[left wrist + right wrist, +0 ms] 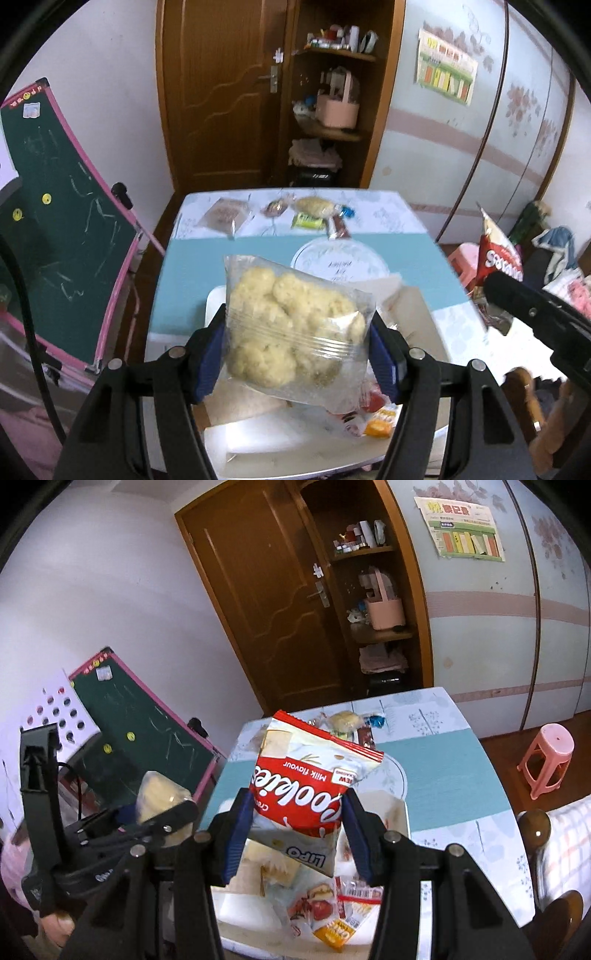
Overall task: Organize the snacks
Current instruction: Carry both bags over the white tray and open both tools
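Note:
My left gripper (297, 328) is shut on a clear bag of pale yellow puffed snacks (291, 325), held in the air above the table. My right gripper (295, 812) is shut on a red and white cookie packet (306, 786), also lifted off the table. Each bag fills the gap between the blue pads. The right gripper with its cookie packet (498, 258) shows at the right edge of the left wrist view. The left gripper and its snack bag (159, 805) appear low at the left of the right wrist view. Under both lies a white tray (236, 908) holding several snack packets (332, 908).
The table (184, 273) has a teal and white cloth, a round white lid (340, 258) at its middle and several small snacks (310, 214) along the far edge. A green chalkboard (66, 221) stands at the left; a pink stool (546, 764) at the right. A wooden door and shelves are behind.

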### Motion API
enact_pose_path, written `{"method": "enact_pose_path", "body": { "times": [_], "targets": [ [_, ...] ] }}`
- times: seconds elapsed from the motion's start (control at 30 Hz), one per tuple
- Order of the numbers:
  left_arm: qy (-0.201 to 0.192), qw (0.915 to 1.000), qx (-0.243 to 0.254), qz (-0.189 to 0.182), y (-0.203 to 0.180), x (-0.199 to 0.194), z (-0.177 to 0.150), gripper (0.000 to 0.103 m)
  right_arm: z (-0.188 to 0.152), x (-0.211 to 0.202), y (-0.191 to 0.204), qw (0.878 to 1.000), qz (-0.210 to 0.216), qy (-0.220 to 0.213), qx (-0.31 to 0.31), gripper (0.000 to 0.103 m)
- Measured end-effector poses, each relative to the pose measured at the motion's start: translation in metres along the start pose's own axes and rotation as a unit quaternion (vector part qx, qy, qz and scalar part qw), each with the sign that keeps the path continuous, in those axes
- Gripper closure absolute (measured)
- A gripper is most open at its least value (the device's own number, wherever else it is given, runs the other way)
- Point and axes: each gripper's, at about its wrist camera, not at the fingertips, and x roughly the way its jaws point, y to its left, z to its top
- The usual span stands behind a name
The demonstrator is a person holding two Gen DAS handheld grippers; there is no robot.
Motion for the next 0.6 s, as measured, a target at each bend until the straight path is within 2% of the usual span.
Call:
{"method": "enact_pose_path", "body": {
  "times": [0.17,0.37,0.6],
  "targets": [
    [0.034,0.9994,0.009,0.000,-0.013,0.021,-0.022,0.036,-0.021,0.016,0.000,0.999,-0.036,0.022,-0.008,0.054],
    [0.036,0.9992,0.002,0.017,-0.012,0.024,-0.026,0.036,-0.040,0.032,-0.001,0.997,-0.035,0.062,-0.010,0.054],
    [0.047,0.9983,-0.017,0.029,-0.005,0.030,-0.028,0.033,-0.044,0.035,0.000,0.997,-0.034,0.066,-0.019,0.053]
  ]
}}
